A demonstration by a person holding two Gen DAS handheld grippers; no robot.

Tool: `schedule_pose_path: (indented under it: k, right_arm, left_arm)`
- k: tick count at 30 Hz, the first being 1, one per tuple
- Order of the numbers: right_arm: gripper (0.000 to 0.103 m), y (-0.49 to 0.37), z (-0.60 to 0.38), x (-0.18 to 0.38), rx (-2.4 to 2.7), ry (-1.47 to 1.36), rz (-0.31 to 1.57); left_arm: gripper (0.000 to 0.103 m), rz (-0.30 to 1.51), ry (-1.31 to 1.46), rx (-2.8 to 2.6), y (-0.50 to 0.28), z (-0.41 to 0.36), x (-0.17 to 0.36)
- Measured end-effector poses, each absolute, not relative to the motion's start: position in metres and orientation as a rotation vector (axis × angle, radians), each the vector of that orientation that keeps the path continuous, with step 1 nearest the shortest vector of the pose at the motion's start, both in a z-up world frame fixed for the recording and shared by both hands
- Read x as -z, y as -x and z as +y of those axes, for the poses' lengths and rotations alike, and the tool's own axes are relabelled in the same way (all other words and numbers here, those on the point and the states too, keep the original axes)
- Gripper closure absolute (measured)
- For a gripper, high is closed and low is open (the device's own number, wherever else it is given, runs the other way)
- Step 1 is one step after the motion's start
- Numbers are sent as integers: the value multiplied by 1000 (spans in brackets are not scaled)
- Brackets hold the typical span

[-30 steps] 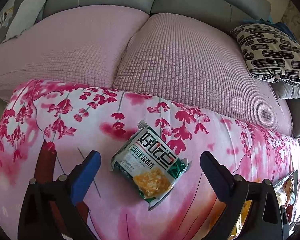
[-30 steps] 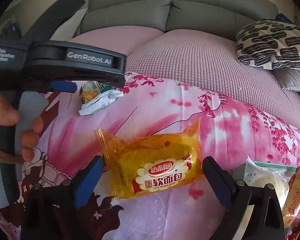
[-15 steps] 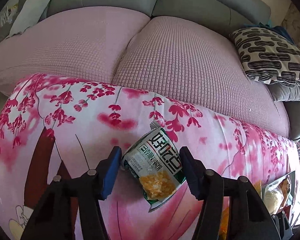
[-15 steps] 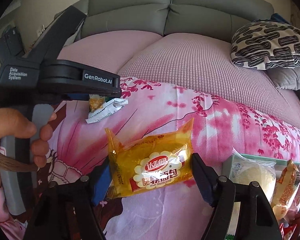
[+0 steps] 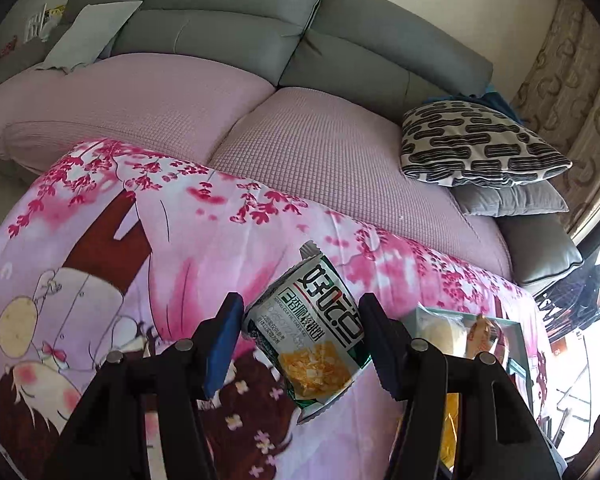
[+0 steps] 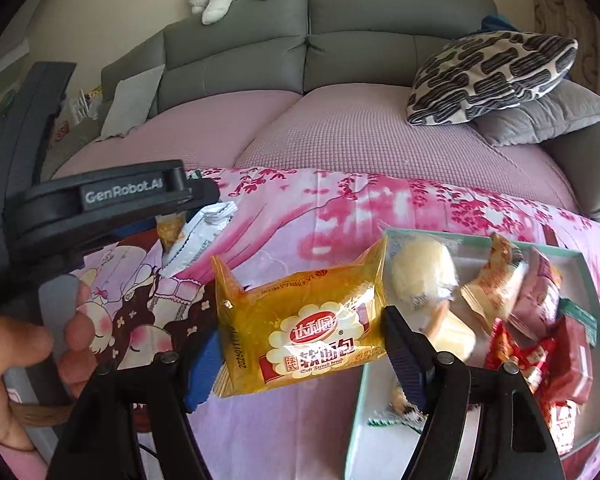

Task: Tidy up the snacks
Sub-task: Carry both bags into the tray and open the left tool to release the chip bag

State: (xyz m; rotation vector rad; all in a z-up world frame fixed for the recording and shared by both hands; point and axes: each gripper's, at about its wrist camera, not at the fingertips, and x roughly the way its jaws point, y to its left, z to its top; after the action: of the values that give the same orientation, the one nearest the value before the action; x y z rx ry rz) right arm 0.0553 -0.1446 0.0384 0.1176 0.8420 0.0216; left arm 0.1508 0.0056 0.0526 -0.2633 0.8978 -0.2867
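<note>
Green cracker packet (image 5: 314, 328) sits clamped in the left gripper (image 5: 300, 340), frame centre. Right gripper (image 6: 300, 344) pinches the yellow soft-bread pack (image 6: 300, 320) beside the snack box (image 6: 588, 276).

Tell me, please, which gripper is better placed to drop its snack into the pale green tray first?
Probably the right gripper: its yellow bread packet already hangs at the pale green tray. The left gripper holds its green-and-white snack packet farther from it.

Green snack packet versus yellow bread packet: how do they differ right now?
The green snack packet is narrower and stands tilted on end; the yellow bread packet is wider and lies crosswise. The left gripper grips green, the right gripper yellow. Both are sealed and pinched at their sides.
</note>
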Motion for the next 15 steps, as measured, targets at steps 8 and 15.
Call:
schedule_pose_path:
  k: [8,15]
  right_arm:
    - [26,3,-195,-56,96,-175,804]
    - [26,33,-244,-61,201,-213,772]
  left_arm:
    - [42,884,273,350,-84,-30,-63]
    - [42,893,217,423,-56,-76,-62]
